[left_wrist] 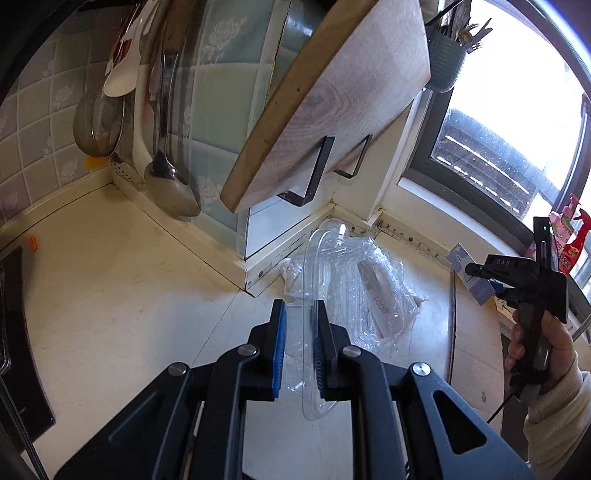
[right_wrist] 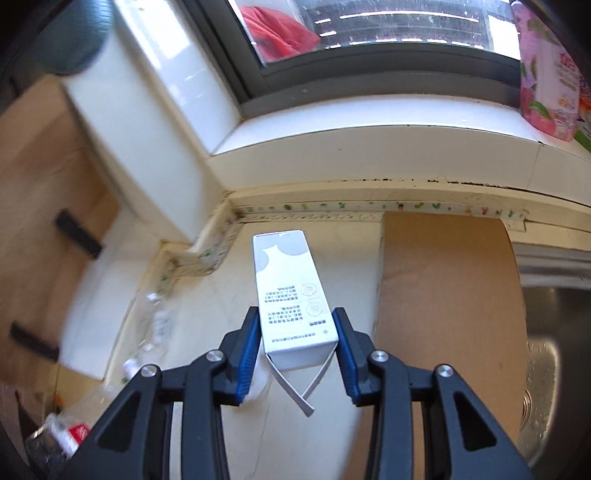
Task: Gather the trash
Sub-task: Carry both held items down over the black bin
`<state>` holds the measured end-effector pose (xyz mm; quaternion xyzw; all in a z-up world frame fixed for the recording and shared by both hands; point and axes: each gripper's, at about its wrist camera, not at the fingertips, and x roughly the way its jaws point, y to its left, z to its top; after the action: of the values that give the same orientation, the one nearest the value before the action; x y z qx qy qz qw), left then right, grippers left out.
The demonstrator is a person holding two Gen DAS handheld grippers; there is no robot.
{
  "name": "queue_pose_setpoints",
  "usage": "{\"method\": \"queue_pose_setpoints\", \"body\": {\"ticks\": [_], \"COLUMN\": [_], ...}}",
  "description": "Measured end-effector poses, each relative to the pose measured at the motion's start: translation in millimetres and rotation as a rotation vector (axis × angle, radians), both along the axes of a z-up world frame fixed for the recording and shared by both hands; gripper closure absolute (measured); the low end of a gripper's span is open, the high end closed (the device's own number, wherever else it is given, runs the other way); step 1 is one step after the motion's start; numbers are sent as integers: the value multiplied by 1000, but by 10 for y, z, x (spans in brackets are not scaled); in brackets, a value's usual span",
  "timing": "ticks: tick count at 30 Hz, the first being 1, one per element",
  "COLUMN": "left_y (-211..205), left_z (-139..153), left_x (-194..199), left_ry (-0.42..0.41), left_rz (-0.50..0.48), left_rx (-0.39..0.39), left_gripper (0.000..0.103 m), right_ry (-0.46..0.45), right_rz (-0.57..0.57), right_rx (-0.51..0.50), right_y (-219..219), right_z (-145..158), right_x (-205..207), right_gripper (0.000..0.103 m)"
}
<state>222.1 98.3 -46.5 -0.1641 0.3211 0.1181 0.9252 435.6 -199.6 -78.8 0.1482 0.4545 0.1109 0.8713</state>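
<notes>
Two grippers were in use over the kitchen counter: the left gripper was clamped on the rim of a clear plastic container raised near the corner. The right gripper pinched a white carton, its flap open, beside a cardboard sheet below the window.

One clear plastic container, one white carton, one cutting board, one ladle, one strainer
</notes>
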Motion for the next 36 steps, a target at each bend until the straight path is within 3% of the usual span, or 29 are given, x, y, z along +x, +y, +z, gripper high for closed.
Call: {"method": "queue_pose_setpoints", "body": {"ticks": [9,17,27,36], "left_y": [30,186,250,113], "left_z": [365,506,6,-549], "left_x": [-802,-1629,-2339,-2504], "left_ry": [-73,-76,105,260], "left_rz": [-125,-199,-331,-398], "left_rx": [18,19,10,12], "left_gripper": [92,92,91,91], "right_ry": [-5,4,92,265], "right_rz": [20,-12,-1,11], "right_rx": [64,77,33,10], "right_y": [132,347,635,729], "right_z": [350,472,213,-388], "right_x": [-1462,-2806,-3972,-4360], "right_gripper": [65,65,65,67]}}
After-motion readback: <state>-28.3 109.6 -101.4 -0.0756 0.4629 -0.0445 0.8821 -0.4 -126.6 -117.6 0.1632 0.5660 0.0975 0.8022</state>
